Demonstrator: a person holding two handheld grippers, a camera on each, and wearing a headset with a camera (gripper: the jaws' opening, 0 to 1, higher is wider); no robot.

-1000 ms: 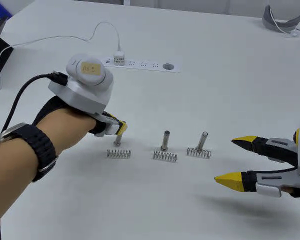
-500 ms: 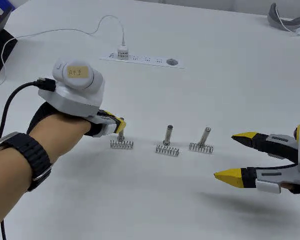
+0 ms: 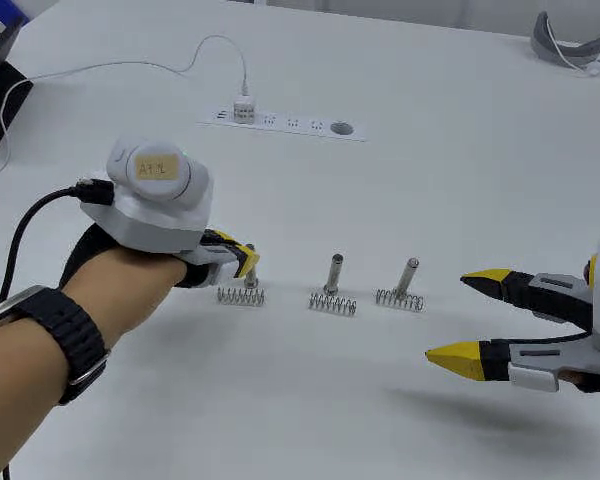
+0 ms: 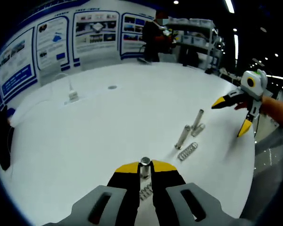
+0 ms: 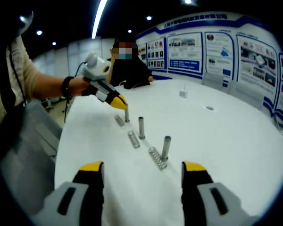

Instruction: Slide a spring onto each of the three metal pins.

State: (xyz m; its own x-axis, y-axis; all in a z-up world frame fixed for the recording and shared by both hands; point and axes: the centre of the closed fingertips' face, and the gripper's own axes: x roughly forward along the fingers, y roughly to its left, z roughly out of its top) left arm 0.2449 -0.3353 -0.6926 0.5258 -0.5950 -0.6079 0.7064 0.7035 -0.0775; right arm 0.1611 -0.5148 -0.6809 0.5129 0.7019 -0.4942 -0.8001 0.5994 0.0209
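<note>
Centrally, three shiny steel pins stand upright on the white table [image 3: 430, 180]: left pin [image 3: 251, 278], middle pin [image 3: 334, 273], right pin [image 3: 407, 275]. A coiled spring [image 3: 332, 304] lies flat just near of each base. My left gripper [image 3: 242, 262] clamps the left pin's top; my right gripper [image 3: 445, 317] hovers at right, jaws apart.

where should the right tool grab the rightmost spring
Probably its middle coils, jaws across its width. The rightmost spring lies flat just in front of its upright pin, so the open right tool should come from above on the near side, clear of the pin.
</note>
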